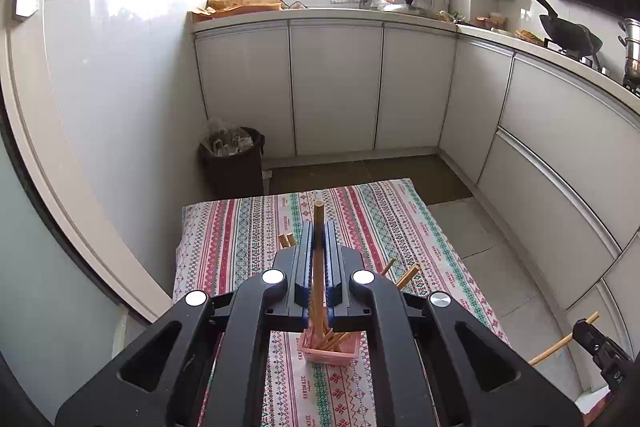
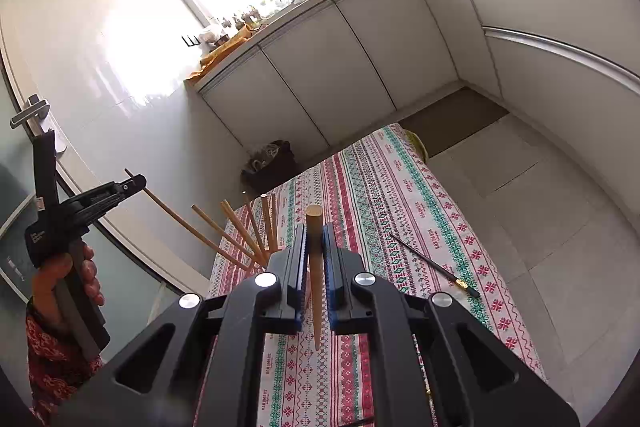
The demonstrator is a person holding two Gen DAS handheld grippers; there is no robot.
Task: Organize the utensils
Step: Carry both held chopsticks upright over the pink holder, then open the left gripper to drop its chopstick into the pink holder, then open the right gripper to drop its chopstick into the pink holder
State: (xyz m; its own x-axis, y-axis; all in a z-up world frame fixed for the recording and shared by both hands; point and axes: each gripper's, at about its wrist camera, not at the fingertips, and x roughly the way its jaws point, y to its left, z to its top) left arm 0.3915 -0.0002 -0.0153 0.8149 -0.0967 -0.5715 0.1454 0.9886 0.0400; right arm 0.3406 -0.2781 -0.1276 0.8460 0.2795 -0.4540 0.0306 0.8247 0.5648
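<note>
Left claw (image 1: 319,239): tilted downward, clamped on an upright chopstick (image 1: 319,267) (pink basket (image 1: 329,349) below).
Right claw (image 2: 315,247): angled down, clamped on a wooden chopstick (image 2: 315,267).

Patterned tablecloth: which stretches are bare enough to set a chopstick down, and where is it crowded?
The striped patterned tablecloth lies bare across its far half, up to the edge nearest the white cabinets. A second bare strip runs between the black chopstick and the pink slotted basket. It is crowded around the basket, where wooden chopsticks fan outward.
</note>
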